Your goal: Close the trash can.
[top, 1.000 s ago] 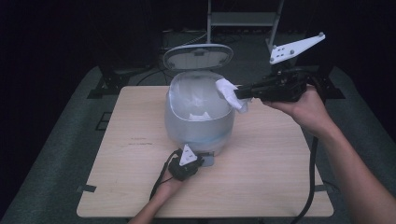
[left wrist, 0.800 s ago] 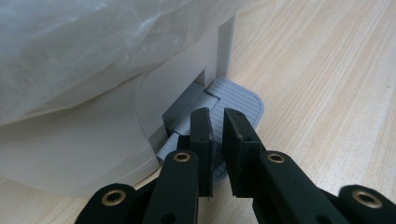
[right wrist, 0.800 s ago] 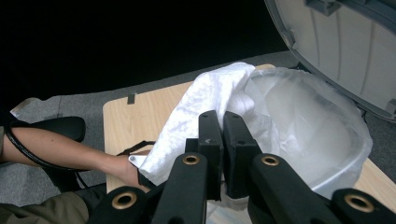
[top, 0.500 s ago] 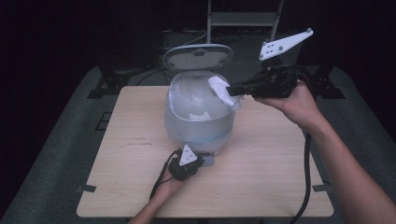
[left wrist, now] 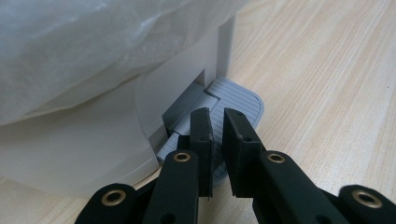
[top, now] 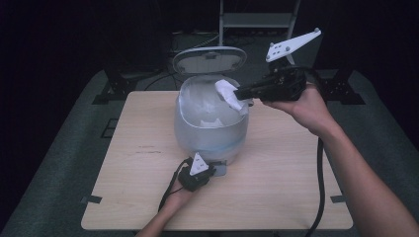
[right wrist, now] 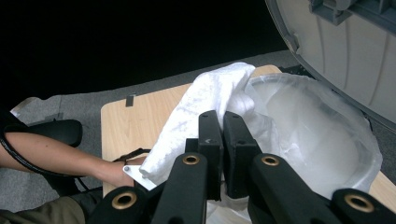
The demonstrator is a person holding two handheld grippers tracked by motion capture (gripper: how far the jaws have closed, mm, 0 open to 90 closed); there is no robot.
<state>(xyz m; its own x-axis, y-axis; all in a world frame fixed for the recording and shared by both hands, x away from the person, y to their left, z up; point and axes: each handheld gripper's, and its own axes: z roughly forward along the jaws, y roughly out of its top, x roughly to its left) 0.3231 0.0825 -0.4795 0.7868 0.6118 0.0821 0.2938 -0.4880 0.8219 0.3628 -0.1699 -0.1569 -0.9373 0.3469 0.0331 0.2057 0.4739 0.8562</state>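
Since the earlier frames the right gripper [top: 240, 93] has eased its load a little leftward, further over the bin's mouth, while the left gripper [top: 213, 170] has kept its place. The crumpled white paper tissue [top: 230, 95] hangs clamped between the right fingers [right wrist: 211, 133], just above the rim at about two o'clock of the opening. Its long axis droops from the fingers down and into the bin. The round translucent pedal bin lined with a thin plastic bag [top: 210, 126] stands mid-surface, its grey lid [top: 209, 59] tilted up at twelve o'clock. A scrap of white already lies inside.

The left fingers [left wrist: 201, 135] are together with nothing between them, pressing on the grey ribbed pedal [left wrist: 238, 99] at the bin's six o'clock foot; that likely keeps the lid raised. The right hand is therefore the one to release, straight down. Nothing stands in the way on the pale wooden surface [top: 291, 187].
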